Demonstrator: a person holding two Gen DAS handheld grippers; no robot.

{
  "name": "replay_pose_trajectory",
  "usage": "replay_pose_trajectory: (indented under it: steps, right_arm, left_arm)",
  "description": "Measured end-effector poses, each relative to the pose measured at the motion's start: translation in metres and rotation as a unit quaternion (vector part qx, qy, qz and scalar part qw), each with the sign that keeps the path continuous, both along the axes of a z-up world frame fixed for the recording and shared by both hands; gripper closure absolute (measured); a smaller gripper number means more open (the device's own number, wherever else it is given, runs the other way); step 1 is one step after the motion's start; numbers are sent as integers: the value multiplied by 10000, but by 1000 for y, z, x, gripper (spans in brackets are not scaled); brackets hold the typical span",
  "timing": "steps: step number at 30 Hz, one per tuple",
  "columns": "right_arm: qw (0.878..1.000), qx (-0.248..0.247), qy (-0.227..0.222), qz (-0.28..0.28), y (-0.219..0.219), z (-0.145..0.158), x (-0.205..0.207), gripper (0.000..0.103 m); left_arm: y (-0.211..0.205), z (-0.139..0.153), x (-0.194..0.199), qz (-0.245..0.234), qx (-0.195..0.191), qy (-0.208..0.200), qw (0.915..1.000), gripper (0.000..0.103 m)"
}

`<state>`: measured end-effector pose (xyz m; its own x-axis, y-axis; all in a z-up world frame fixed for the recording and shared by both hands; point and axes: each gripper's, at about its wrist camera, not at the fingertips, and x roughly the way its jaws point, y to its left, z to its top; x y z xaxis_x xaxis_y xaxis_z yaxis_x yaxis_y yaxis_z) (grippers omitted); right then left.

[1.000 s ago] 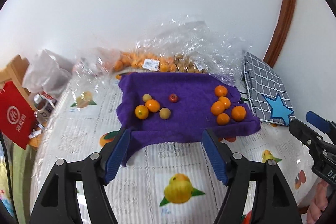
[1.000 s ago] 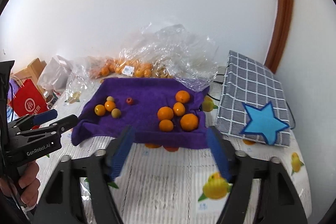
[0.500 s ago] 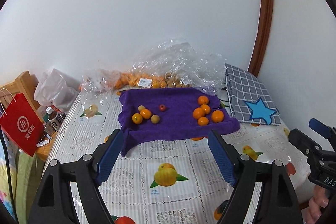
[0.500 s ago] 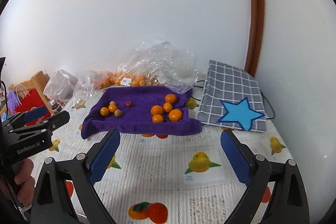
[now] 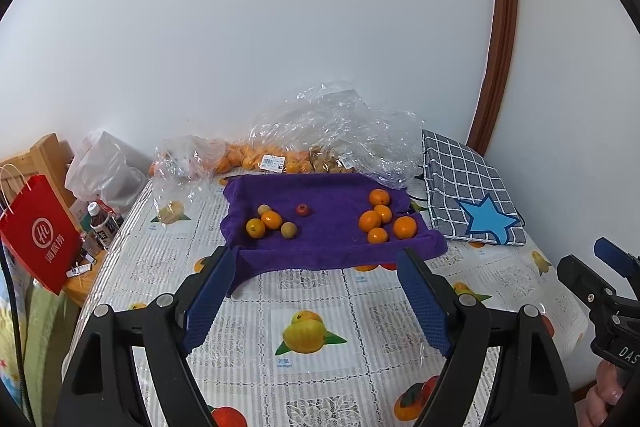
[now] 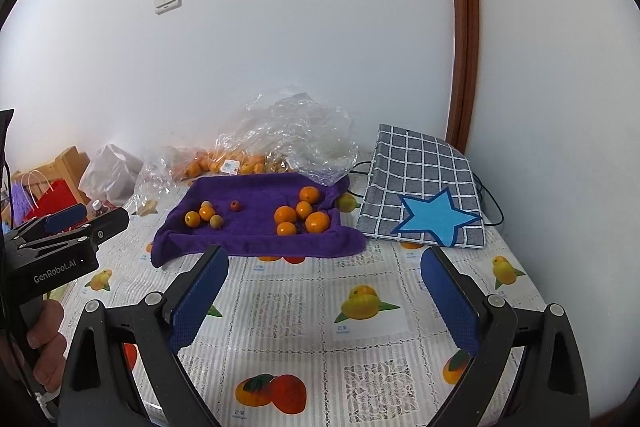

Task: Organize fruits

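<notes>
1. Fruits [image 5: 328, 221] are laid on a purple towel [image 5: 332, 255], ahead of both claws and well apart from them.
2. Five oranges [image 5: 382, 219] are grouped on the towel's right part; ahead of the left claw [image 5: 316, 277] they are seen toward its right finger.
3. Two small oranges [image 5: 264, 223] and two dull yellowish fruits [image 5: 288, 230] are clustered on the towel's left part, ahead of that claw's left finger.
4. One small red fruit [image 5: 303, 209] is seen alone between the two groups.
5. The left claw is held wide, its jaws having just been opening, with nothing between them but the tablecloth [image 5: 304, 307] below.
6. The right claw [image 6: 324, 275] is spread wider, its jaws likewise having just been opening, and nothing is gripped.
7. Clear bags [image 6: 280, 143] with more oranges are seen beyond the towel, against the wall.
8. A checked cloth [image 6: 420, 171] with a blue star is laid right of the towel, ahead of the right claw's right finger.
9. A red bag [image 5: 40, 239] is seen far left of the left claw.
</notes>
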<state>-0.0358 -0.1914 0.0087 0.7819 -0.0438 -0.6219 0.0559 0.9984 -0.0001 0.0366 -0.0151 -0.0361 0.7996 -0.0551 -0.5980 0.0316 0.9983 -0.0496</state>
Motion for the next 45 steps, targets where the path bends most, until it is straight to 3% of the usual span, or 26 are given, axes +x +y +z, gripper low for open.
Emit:
replay_pose_trajectory:
  steps: [45]
  right_arm:
    - [9999, -63, -115, -68, 0, 4, 1, 7]
  left_arm:
    - [2, 1, 1, 76, -84, -54, 9999, 20]
